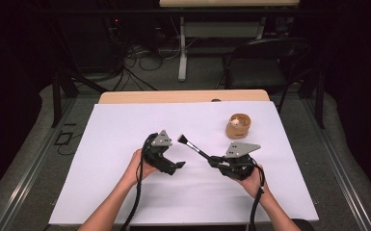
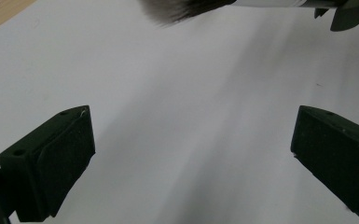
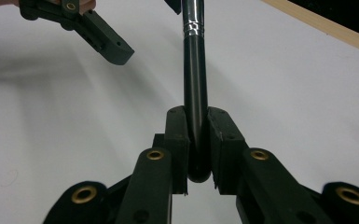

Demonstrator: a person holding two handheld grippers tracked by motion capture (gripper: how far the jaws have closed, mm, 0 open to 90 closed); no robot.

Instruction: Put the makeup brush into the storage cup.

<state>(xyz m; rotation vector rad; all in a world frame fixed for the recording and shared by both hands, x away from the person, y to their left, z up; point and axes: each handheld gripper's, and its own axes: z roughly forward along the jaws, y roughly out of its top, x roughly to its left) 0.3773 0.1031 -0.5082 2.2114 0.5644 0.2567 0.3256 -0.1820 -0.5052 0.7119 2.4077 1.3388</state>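
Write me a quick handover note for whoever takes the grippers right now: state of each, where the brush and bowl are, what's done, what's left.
Right gripper: shut on the brush, clamped at the handle's end, bristles pointing toward the left gripper.
Left gripper: open, holding nothing, above the white sheet beside the bristles.
Wooden bowl: on the sheet, beyond the right gripper, untouched.
Done: brush picked up.
Left: probably passing the brush over or taking it to the bowl; which one is unclear.
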